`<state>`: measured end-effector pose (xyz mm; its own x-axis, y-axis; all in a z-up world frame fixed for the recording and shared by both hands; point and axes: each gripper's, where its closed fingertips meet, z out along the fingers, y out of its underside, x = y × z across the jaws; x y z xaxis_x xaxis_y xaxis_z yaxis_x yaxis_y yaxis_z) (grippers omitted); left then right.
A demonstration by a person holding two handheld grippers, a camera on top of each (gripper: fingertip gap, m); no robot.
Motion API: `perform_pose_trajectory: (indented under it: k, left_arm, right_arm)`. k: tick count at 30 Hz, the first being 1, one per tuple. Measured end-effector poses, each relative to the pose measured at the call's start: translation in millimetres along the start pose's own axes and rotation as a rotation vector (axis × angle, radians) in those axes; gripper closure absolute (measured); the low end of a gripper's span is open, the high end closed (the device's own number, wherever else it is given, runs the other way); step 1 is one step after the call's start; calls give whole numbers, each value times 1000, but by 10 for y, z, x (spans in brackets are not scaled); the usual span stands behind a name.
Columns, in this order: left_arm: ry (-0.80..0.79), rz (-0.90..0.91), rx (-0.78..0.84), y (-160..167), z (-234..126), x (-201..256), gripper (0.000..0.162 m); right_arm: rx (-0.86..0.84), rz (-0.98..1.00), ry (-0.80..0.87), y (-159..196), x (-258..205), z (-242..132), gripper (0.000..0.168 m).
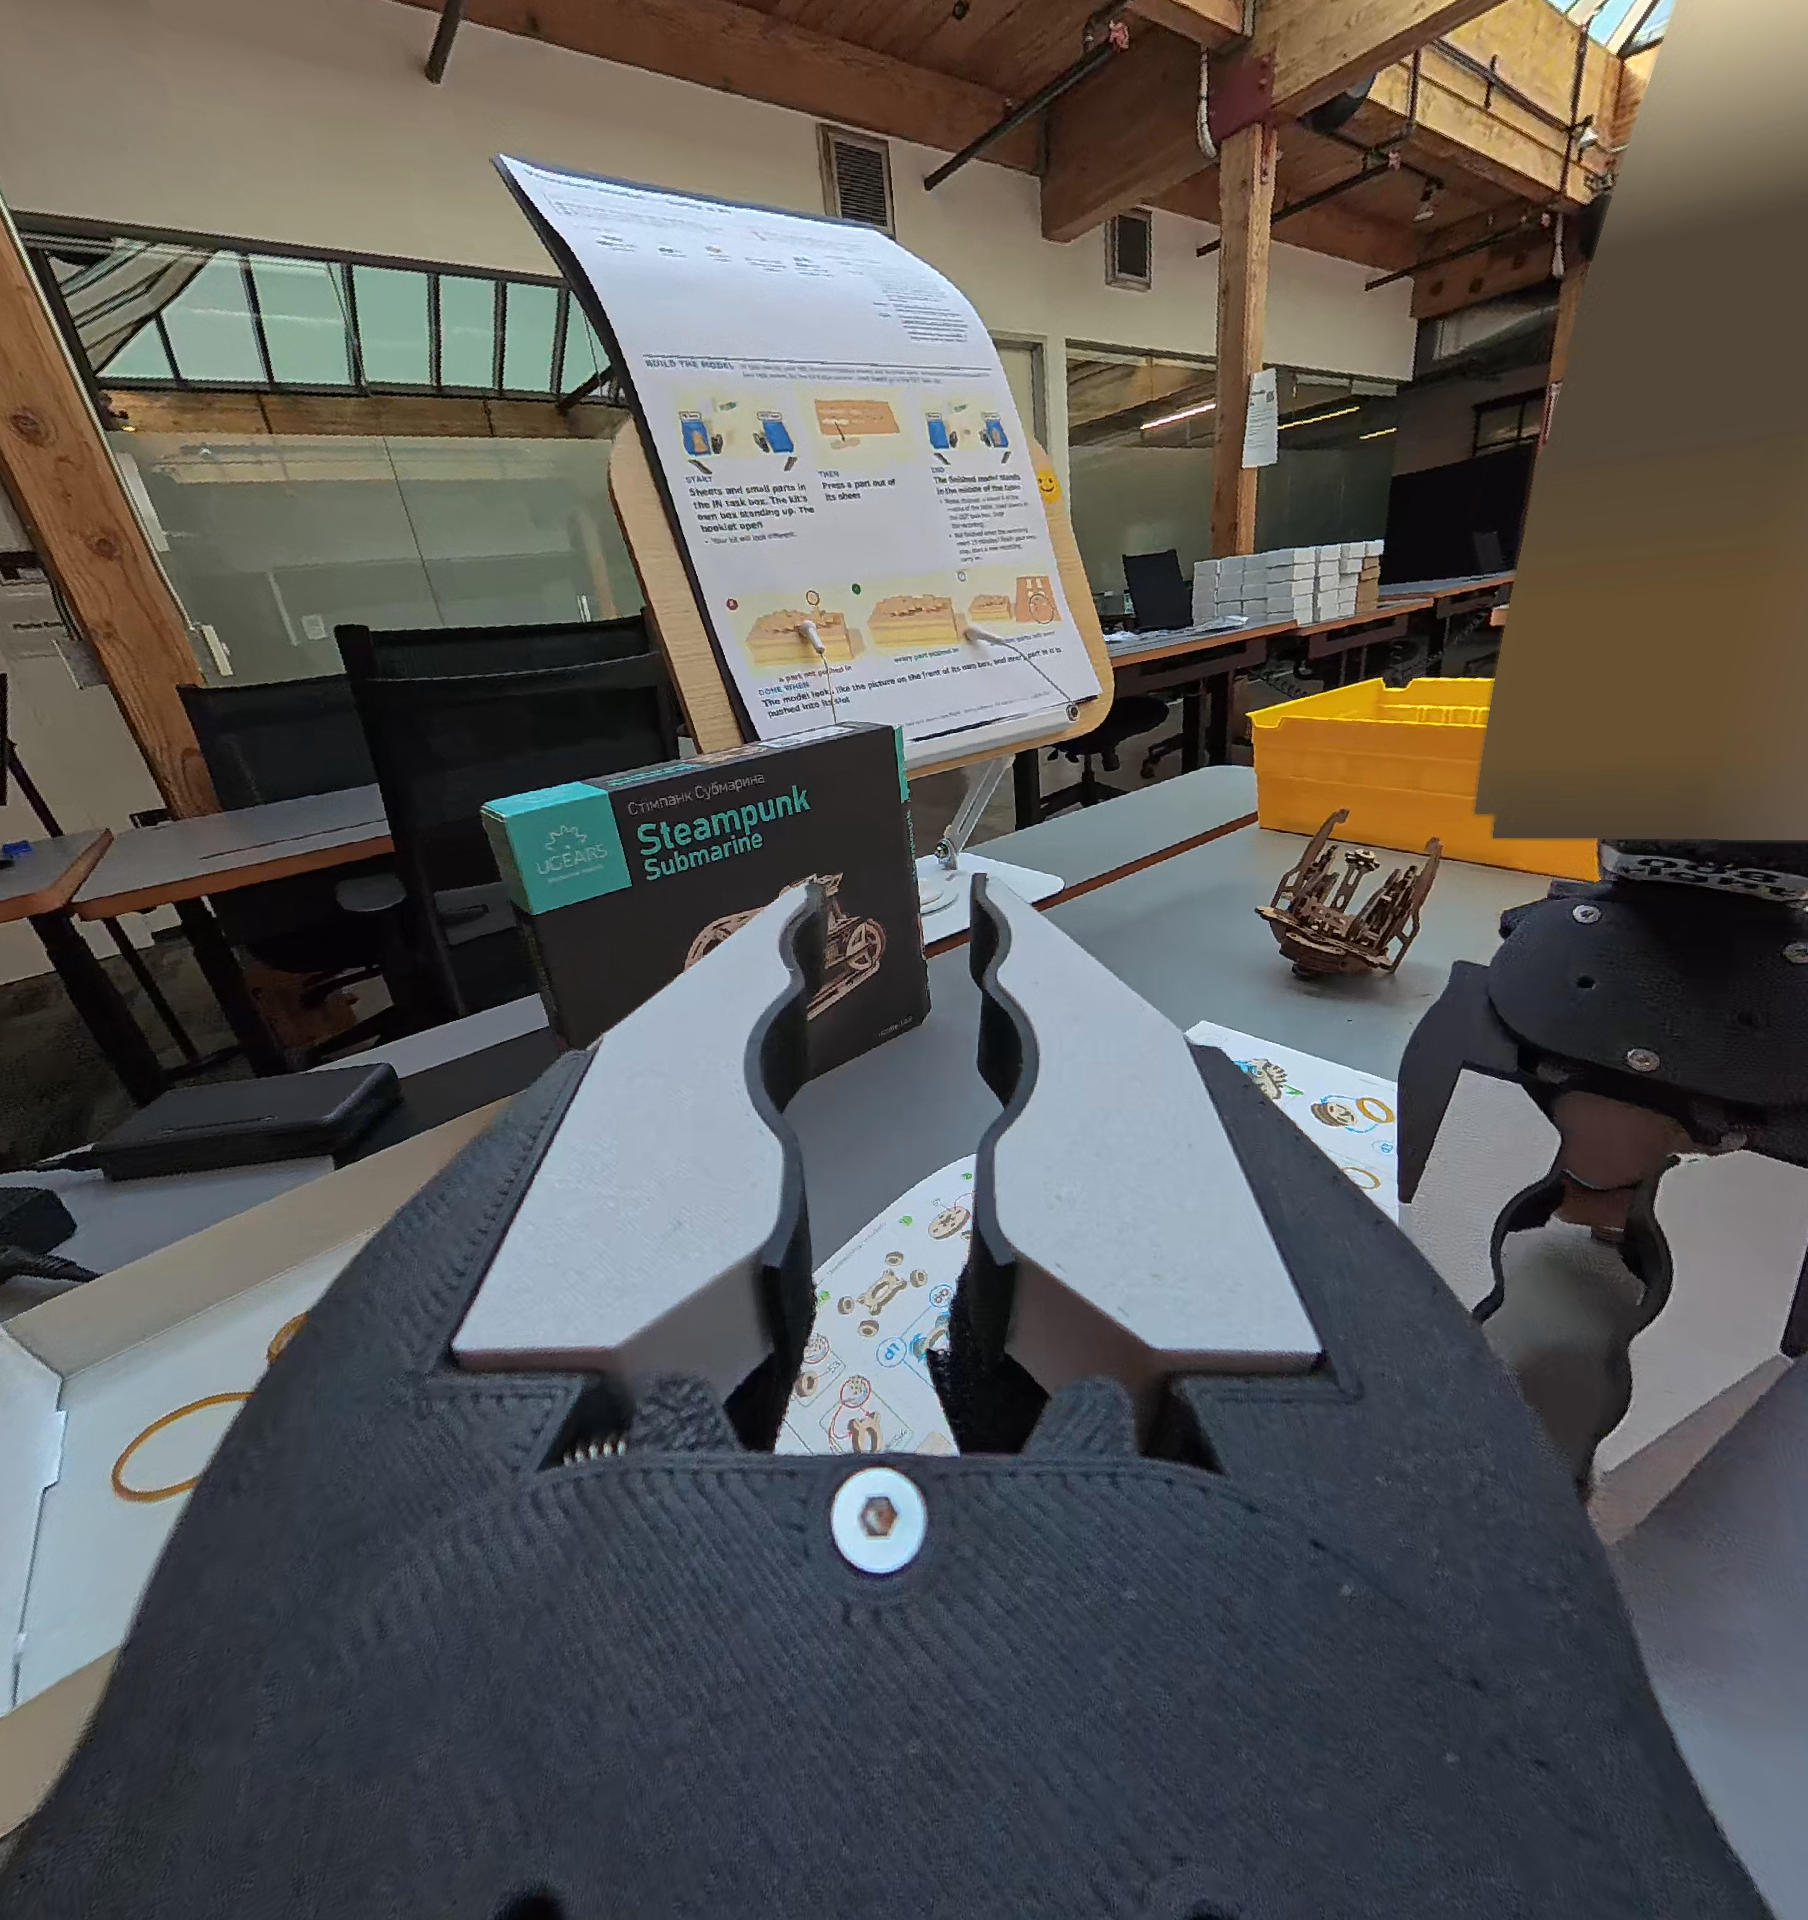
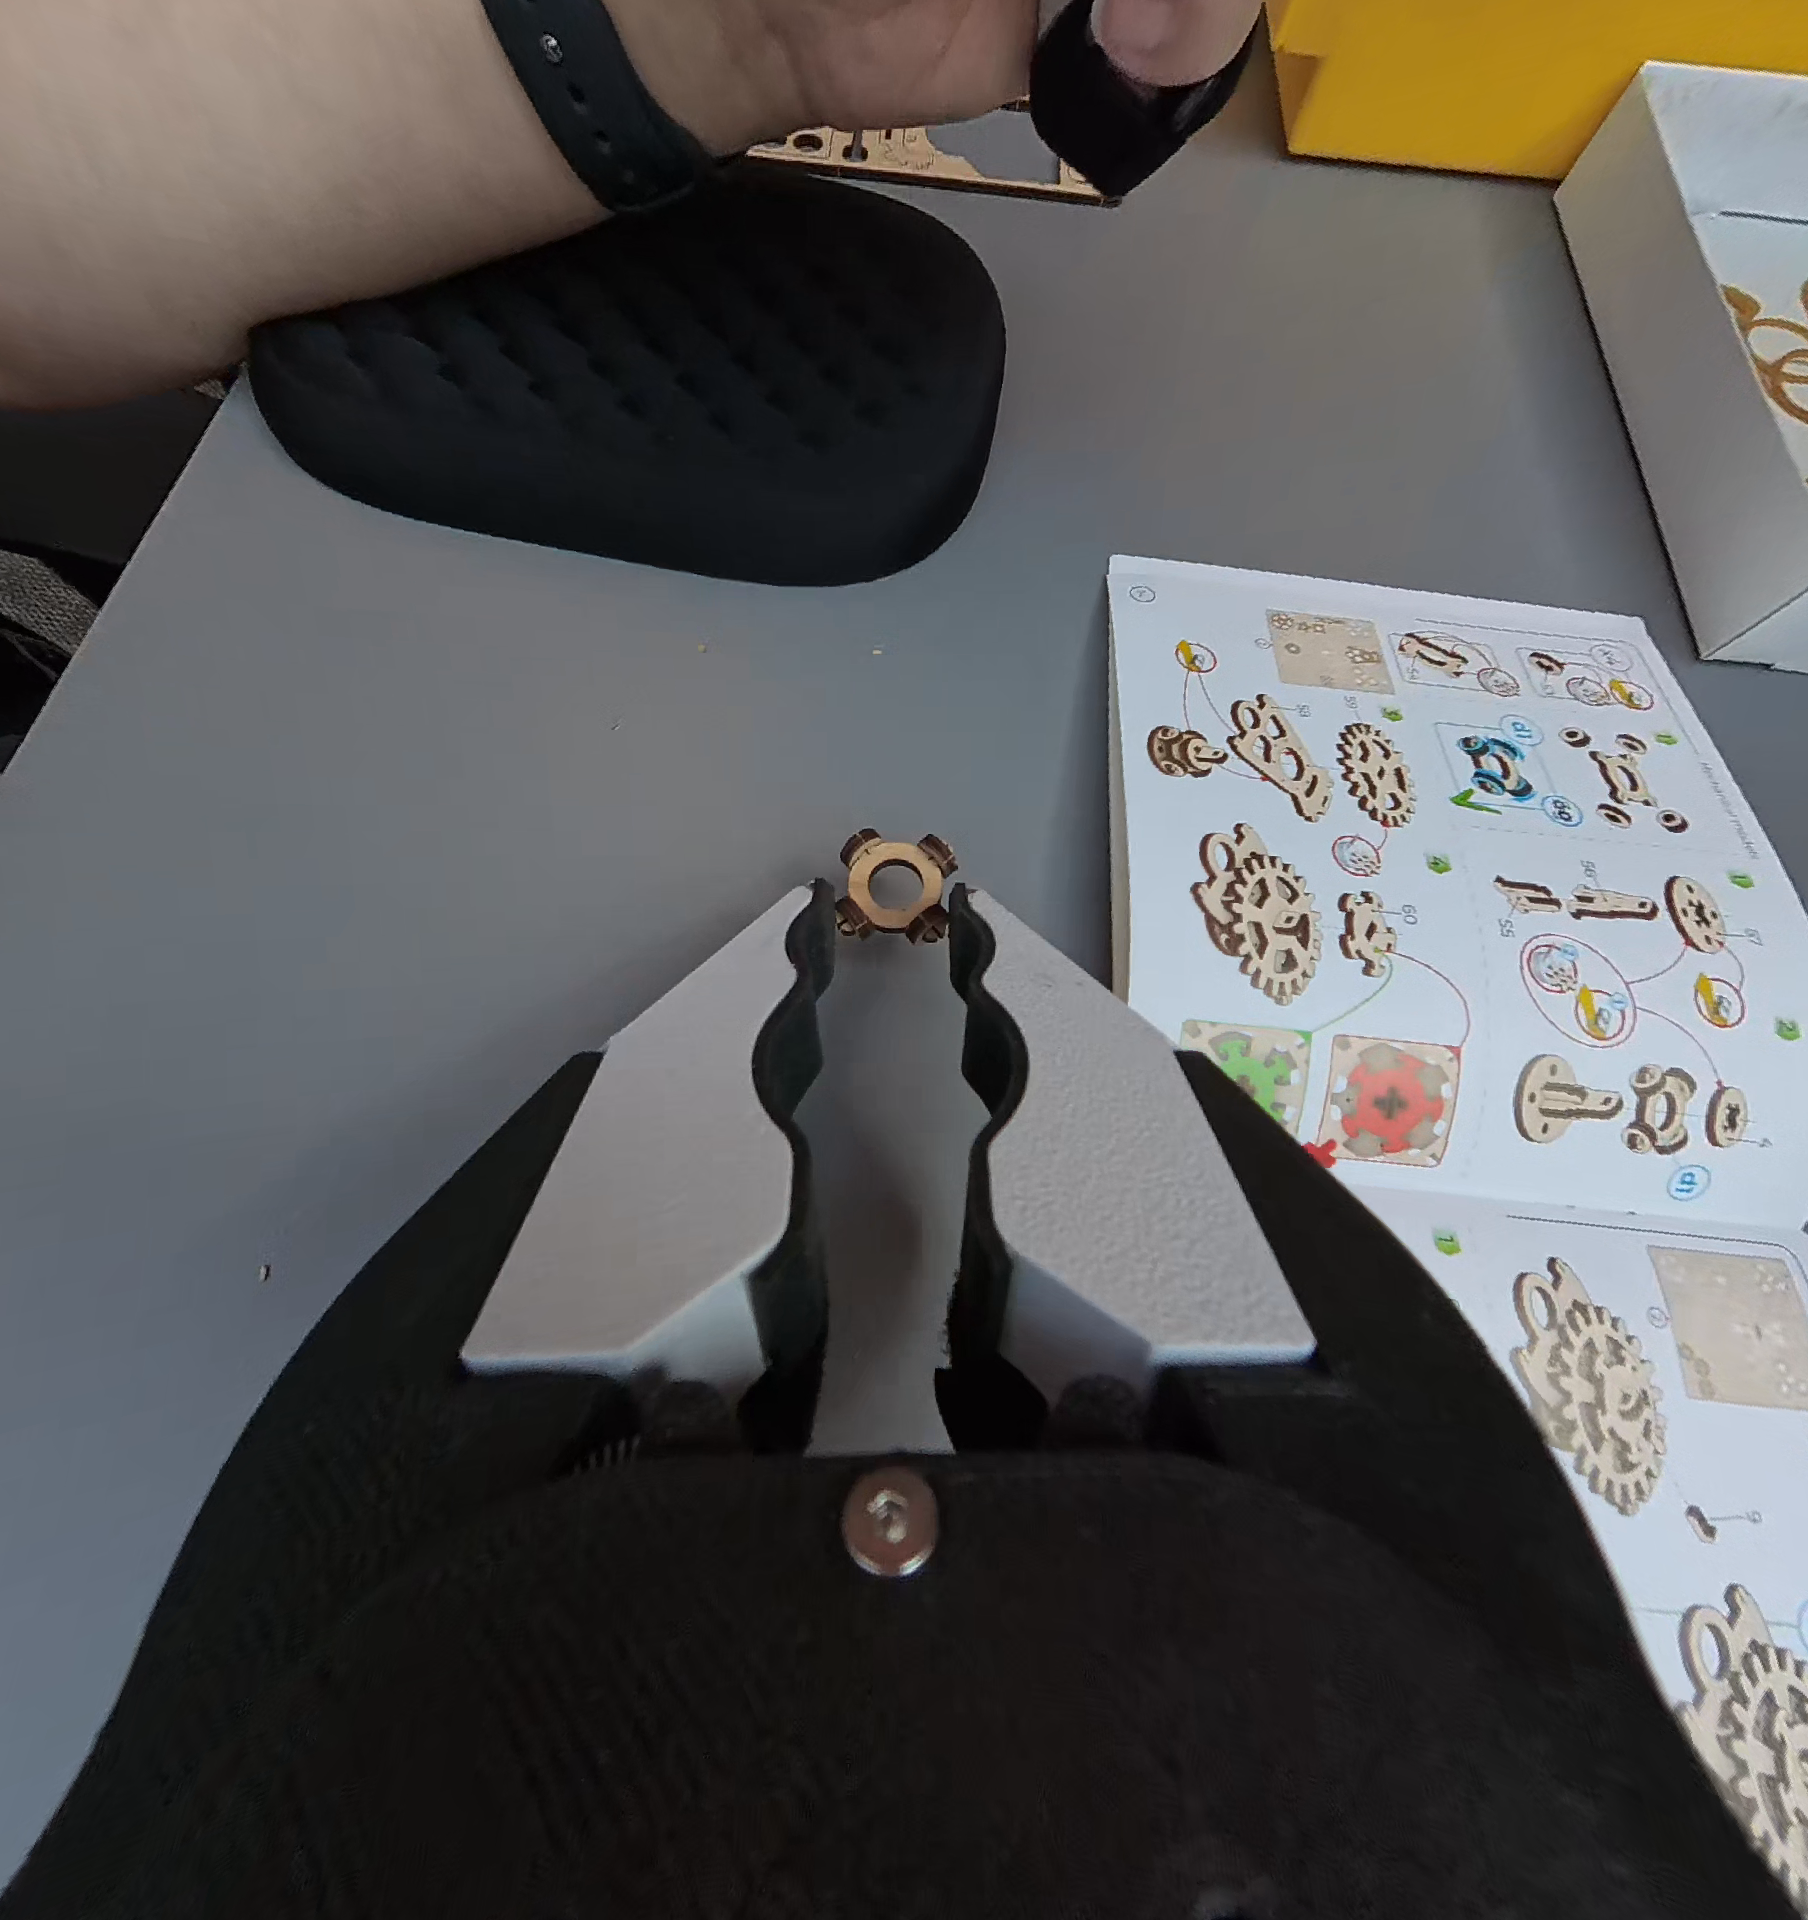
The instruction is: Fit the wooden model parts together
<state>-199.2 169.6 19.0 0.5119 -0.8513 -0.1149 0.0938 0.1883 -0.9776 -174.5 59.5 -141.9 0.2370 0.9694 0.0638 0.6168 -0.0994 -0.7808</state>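
Note:
My right gripper [image 2: 892, 912] pinches a small round wooden hub with a centre hole and several studs [image 2: 892, 885] at its very fingertips, above the grey table [image 2: 464, 935]. The right gripper also shows in the left wrist view [image 1: 1580, 1294], pointing down. My left gripper [image 1: 895, 904] is open and empty, held above the open instruction booklet [image 1: 879, 1309] and pointing at the kit's dark box [image 1: 734, 883]. A partly built wooden model [image 1: 1341, 904] stands on the table at the far right. A wooden parts sheet [image 2: 931, 161] lies beyond the left hand.
The booklet [image 2: 1451, 883] lies open to my right. A white box with rubber bands [image 2: 1773, 395] and a yellow bin [image 2: 1502, 94] stand at the far right. A person's forearm and the left gripper's black body [image 2: 619, 395] cross the far left. An instruction sheet on a stand [image 1: 827, 468] rises behind the kit box. About 20 centimetres separates my left fingertips from my right.

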Motion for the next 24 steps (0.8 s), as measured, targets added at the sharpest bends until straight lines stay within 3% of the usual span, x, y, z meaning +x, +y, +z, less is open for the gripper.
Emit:
perform_pose_trajectory:
  k: [13, 17, 20, 24]
  left_arm:
    - [-44, -23, 4, -18, -56, -134, 138]
    - [-43, -29, -18, 54, -34, -140, 138]
    - [-51, -33, -18, 61, -43, -160, 138]
    - [-79, -16, -14, 42, -64, -204, 139]
  right_arm:
    - [-39, -7, -13, 127, -103, 95, 147]
    - [38, -31, -3, 34, -212, -53, 137]
    - [144, -138, 131, -102, -107, -346, 136]
    - [315, -278, 457, -377, 307, -945, 136]
